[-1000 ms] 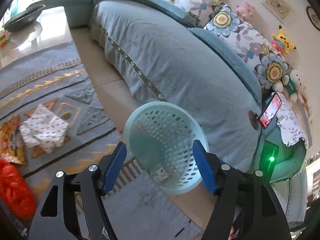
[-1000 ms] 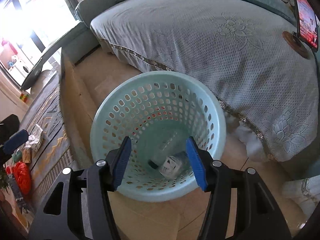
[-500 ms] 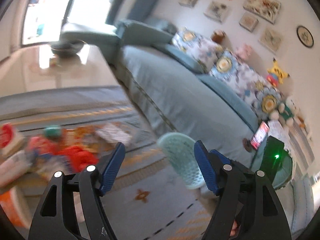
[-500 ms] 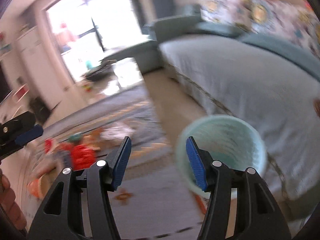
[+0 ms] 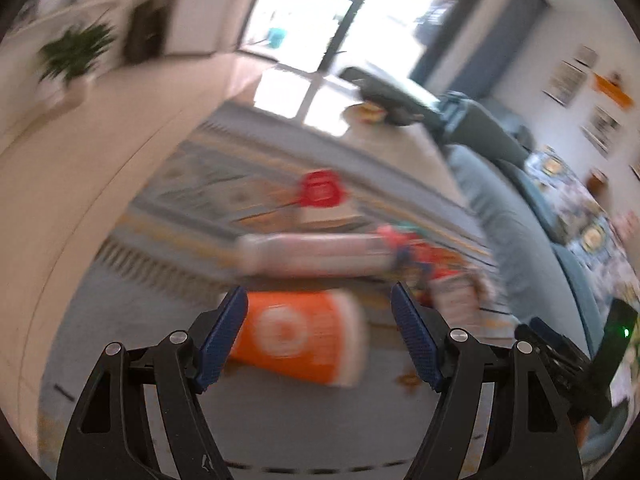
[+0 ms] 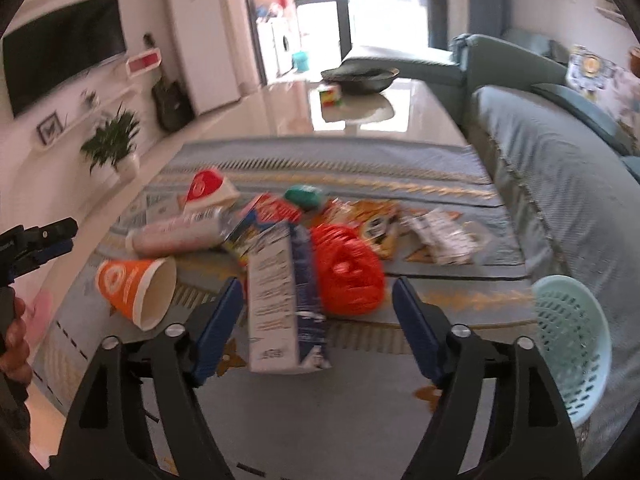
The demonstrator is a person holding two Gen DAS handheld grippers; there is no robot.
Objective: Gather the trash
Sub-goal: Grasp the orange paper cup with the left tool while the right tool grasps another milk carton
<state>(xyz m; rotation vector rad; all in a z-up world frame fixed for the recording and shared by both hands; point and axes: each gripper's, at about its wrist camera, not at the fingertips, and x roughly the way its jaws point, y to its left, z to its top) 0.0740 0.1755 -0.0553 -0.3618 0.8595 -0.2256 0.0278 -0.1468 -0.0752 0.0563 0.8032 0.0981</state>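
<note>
Trash lies in a heap on the patterned rug (image 6: 360,168). A white and blue carton (image 6: 280,300) lies closest, and my right gripper (image 6: 318,328) hovers above it with its jaws opening and nothing gripped. A red plastic bag (image 6: 348,276) rests against the carton. An orange paper cup (image 6: 132,284) lies on its side to the left. In the blurred left wrist view that orange cup (image 5: 296,340) shows between the fingers of my open left gripper (image 5: 318,336), which holds nothing. The pale green basket (image 6: 572,344) stands at the right, by the sofa.
More litter lies behind: a white bottle (image 6: 176,236), a red and white cup (image 6: 208,192), a green lid (image 6: 304,196), snack wrappers (image 6: 372,220) and patterned paper (image 6: 440,236). The teal sofa (image 6: 560,184) runs along the right. A glossy table (image 6: 360,108) with a dark bowl (image 6: 360,76) is beyond the rug.
Both grippers have swung away from the basket and sofa to face the trash pile on the rug. The right jaws stand wider apart than before.
</note>
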